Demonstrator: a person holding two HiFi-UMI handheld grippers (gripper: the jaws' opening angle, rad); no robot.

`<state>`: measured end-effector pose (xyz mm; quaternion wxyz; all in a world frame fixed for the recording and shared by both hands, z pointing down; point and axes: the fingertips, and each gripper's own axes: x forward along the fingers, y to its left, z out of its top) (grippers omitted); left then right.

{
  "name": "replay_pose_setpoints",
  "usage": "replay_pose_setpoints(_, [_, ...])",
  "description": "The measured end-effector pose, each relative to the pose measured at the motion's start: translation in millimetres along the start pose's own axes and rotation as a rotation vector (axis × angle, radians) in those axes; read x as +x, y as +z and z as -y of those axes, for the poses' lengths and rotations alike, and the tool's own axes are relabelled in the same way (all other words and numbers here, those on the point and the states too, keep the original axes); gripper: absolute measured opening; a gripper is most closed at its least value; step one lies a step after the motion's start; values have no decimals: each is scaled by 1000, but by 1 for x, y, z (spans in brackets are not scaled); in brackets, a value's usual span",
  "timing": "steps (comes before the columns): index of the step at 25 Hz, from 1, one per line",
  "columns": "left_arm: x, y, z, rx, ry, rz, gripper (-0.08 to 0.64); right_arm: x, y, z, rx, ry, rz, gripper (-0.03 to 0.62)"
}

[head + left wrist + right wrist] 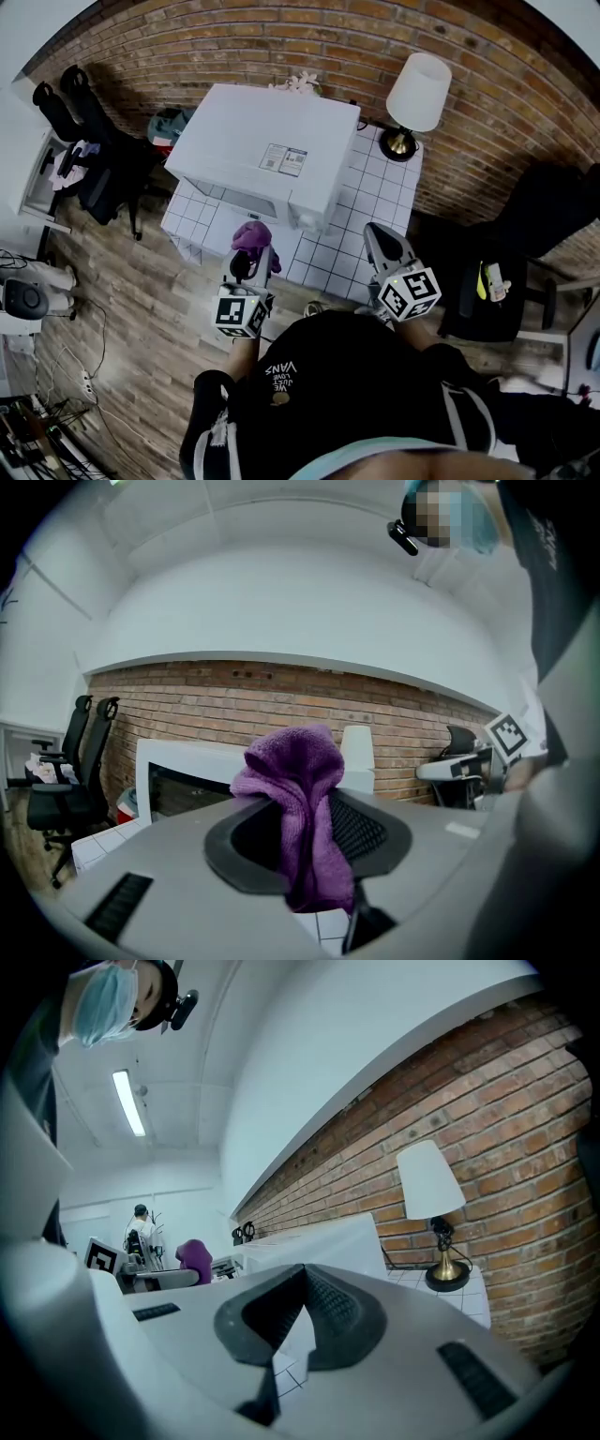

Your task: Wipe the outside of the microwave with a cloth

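The white microwave point(262, 150) stands on a white tiled table point(375, 197), its dark door window facing me. A bunched purple cloth point(250, 234) sticks up out of my left gripper point(253, 258), which is shut on it just in front of the microwave's lower front edge. In the left gripper view the cloth point(300, 789) hangs between the jaws, with the microwave point(178, 771) behind it. My right gripper point(377, 236) hovers over the table's front right, beside the microwave's right corner. In the right gripper view its jaws point(302, 1274) meet at the tips with nothing between them.
A lamp point(412, 98) with a white shade and brass base stands at the table's back right corner against the brick wall. Black office chairs point(84, 131) stand to the left on the wooden floor, and another dark chair point(544, 225) stands to the right.
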<state>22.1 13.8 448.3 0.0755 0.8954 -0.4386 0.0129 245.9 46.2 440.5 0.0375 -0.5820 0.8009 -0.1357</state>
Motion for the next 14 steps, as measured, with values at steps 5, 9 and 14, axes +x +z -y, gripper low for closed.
replay_pose_setpoints(5, [1, 1, 2, 14, 21, -2, 141, -1, 1, 3, -3, -2, -5, 3])
replay_pose_setpoints(9, [2, -1, 2, 16, 34, -14, 141, 0, 0, 3, -3, 4, -7, 3])
replay_pose_setpoints(14, [3, -3, 2, 22, 31, -13, 141, 2, 1, 3, -3, 10, -8, 3])
